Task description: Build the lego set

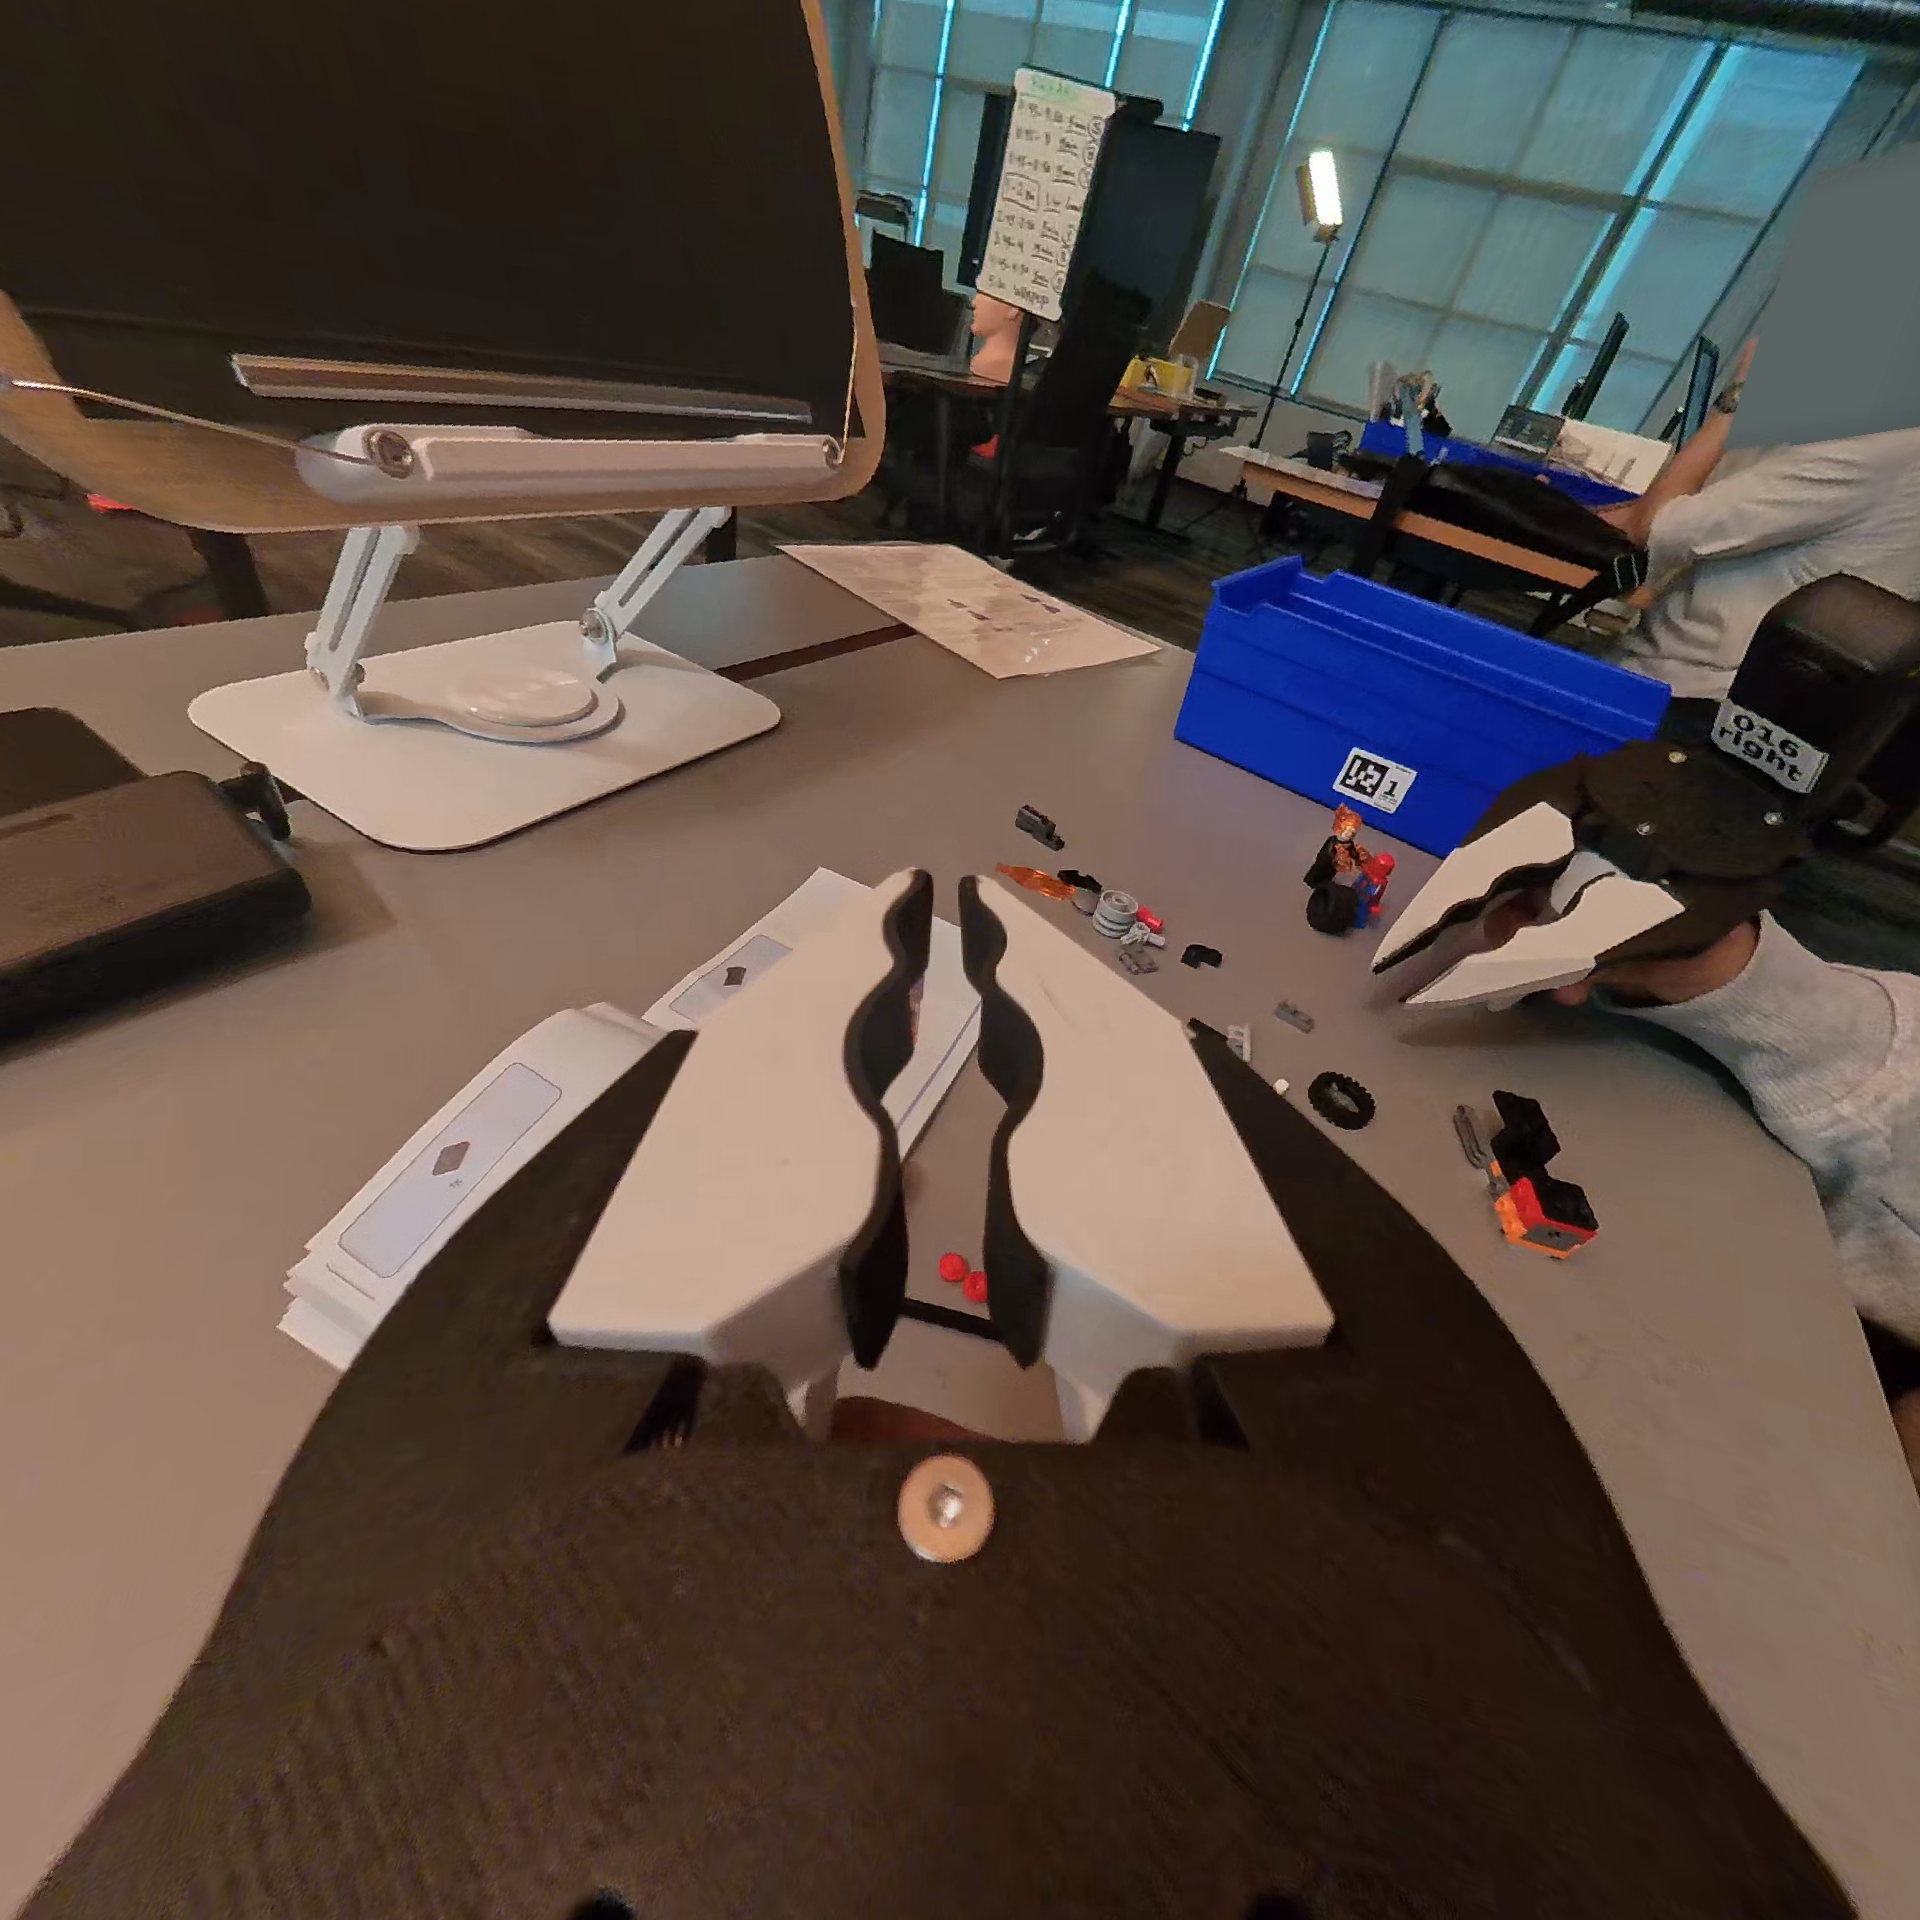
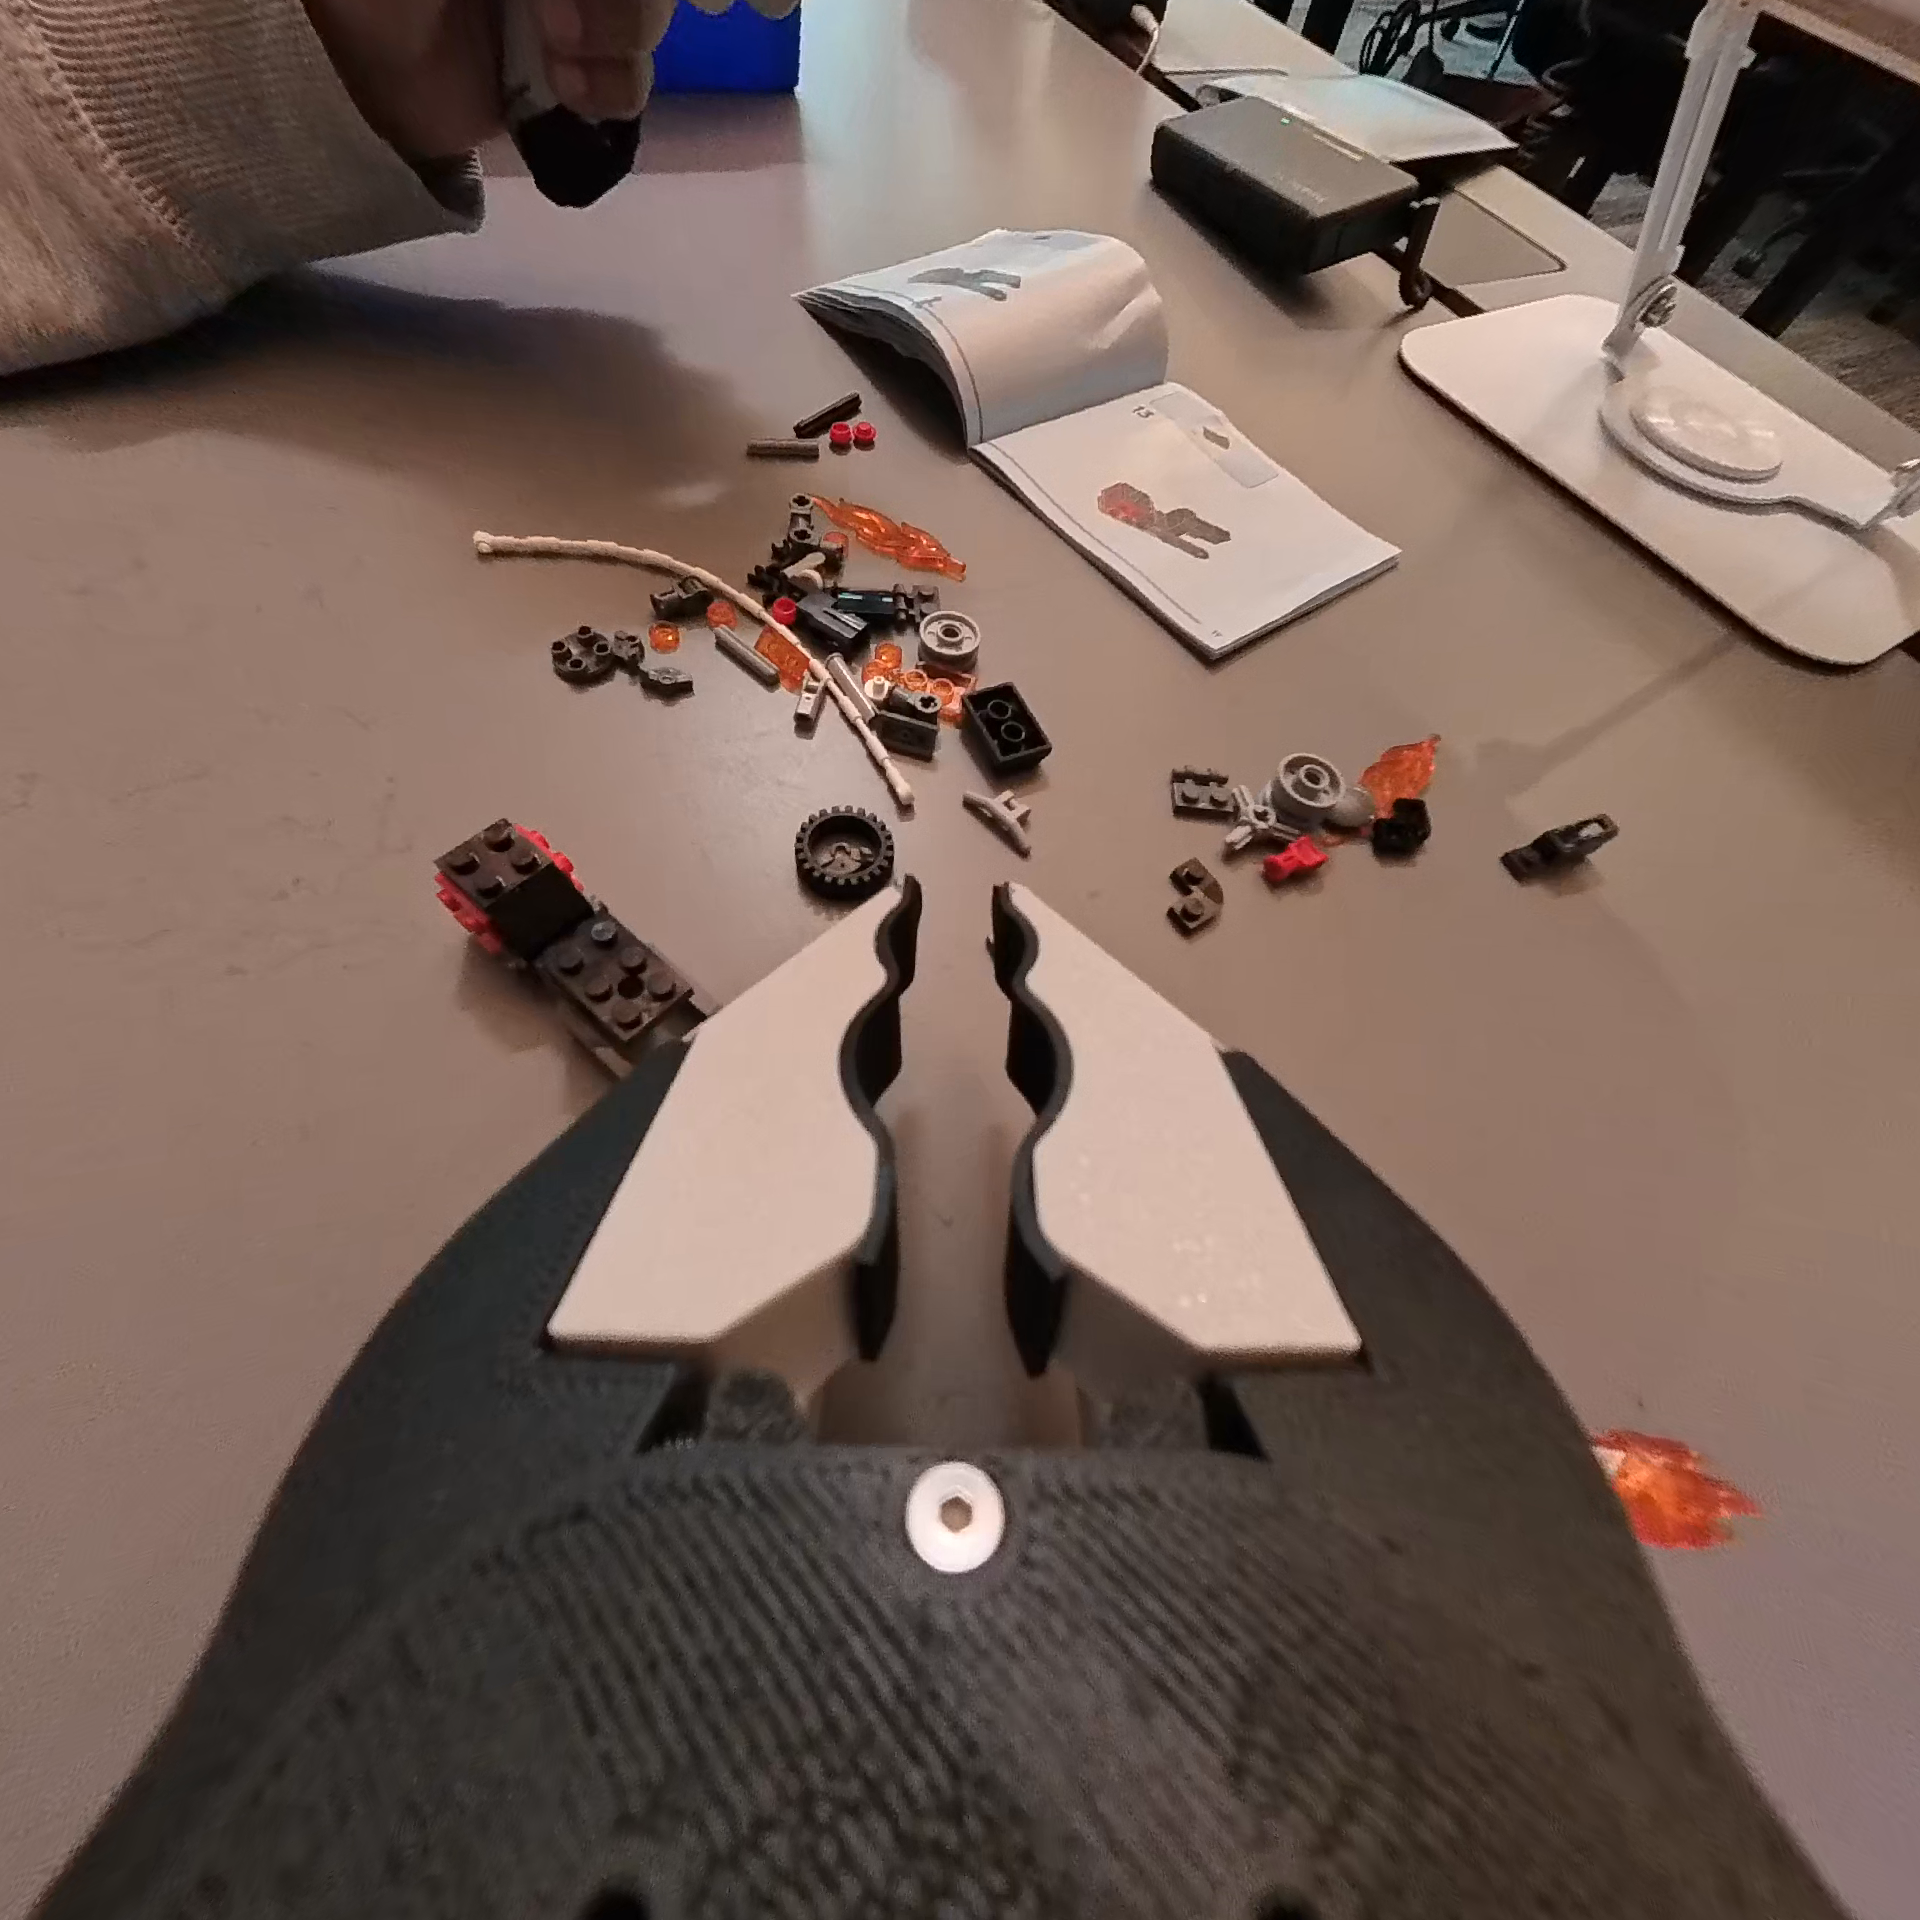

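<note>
My left gripper [image 1: 943, 888] hangs above the open instruction booklet [image 1: 727, 997], jaws slightly apart and empty. My right gripper [image 2: 954, 899] is also slightly open and empty, low over the table; it also shows in the left wrist view [image 1: 1390, 985]. Just ahead of it lies a black tyre [image 2: 844, 852], with a partly built black and red assembly [image 2: 540, 914] to its left. A pile of loose black, grey and orange pieces [image 2: 831, 623] with a white string lies farther on. Two minifigures [image 1: 1351, 862] stand by a wheel.
A blue bin [image 1: 1403, 696] stands at the table's far right. A white laptop stand [image 1: 478, 717] and a black box [image 2: 1278, 187] sit behind the booklet. A smaller cluster of pieces [image 2: 1299, 810] and an orange flame piece [image 2: 1662, 1486] lie to my right gripper's right. A person's sleeve [image 2: 156, 156] reaches in. My left tips are about 35 cm from the orange flame piece [image 2: 1662, 1486], my right tips only 15 cm.
</note>
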